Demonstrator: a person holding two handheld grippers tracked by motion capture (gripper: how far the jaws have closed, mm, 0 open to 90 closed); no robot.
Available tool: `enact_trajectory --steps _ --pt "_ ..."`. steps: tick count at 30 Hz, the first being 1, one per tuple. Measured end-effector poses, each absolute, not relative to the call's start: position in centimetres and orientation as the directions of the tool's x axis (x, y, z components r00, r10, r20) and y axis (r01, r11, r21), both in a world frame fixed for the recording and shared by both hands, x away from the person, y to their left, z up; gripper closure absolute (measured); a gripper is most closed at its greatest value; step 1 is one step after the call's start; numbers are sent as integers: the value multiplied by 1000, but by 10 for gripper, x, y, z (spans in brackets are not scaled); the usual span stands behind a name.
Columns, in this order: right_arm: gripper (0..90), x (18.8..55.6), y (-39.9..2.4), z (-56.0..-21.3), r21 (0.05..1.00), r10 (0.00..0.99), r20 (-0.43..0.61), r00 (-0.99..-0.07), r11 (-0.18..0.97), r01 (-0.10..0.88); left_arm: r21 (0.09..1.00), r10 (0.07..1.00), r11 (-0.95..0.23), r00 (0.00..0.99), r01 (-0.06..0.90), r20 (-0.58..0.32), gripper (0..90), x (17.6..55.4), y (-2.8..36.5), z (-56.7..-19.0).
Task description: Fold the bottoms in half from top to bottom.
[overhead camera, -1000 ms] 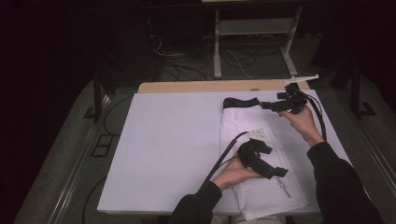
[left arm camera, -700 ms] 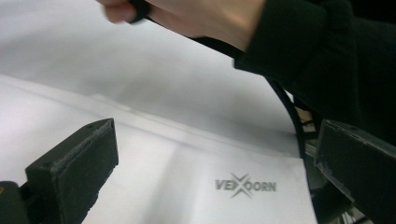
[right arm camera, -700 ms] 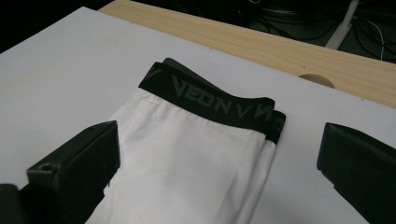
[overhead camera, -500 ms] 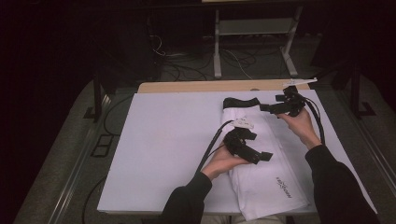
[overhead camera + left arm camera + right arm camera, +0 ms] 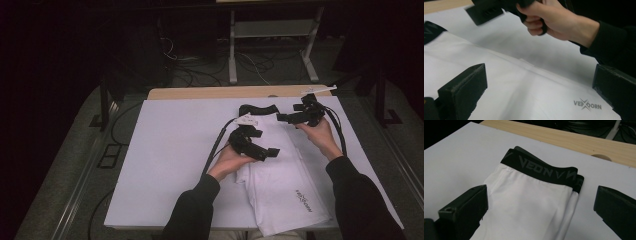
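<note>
white sheet (image 5: 165, 165) on a wooden table (image 5: 210, 93), dark room; folded white shorts (image 5: 285, 185), black waistband (image 5: 541, 171); both grippers (image 5: 260, 150) (image 5: 295, 117) apart.

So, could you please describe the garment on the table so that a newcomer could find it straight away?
Start at the white sheet covering the table, then look to its right half, between the left gripper and right gripper. The white folded garment lies there, marked by its black lettered waistband at the far end.

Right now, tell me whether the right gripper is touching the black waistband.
Apart. The right gripper view shows the right gripper, jaws open, short of the black waistband, with white fabric between them.
</note>
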State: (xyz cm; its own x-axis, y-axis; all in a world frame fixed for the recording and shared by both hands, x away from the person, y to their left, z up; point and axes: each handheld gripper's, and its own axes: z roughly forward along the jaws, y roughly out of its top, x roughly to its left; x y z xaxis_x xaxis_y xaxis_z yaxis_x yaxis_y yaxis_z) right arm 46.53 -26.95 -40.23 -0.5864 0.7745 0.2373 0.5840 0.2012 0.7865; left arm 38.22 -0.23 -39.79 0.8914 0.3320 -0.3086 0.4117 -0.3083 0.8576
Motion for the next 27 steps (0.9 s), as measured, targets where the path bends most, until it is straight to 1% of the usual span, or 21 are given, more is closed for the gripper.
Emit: enact_trajectory --steps 4,10,18,27 --pt "0 467 -270 -405 782 772 245 -586 201 590 854 354 -288 877 433 -325 0 393 7 -396" --pt "0 469 -271 -409 771 773 252 -582 203 603 852 372 -309 878 424 -302 0 406 17 -395" --pt "0 470 -275 -412 767 777 258 -575 196 610 848 401 -298 863 439 -306 0 422 26 -394" --pt "0 471 -278 -415 760 774 278 -568 184 623 831 481 -290 823 475 -303 0 446 35 -396"
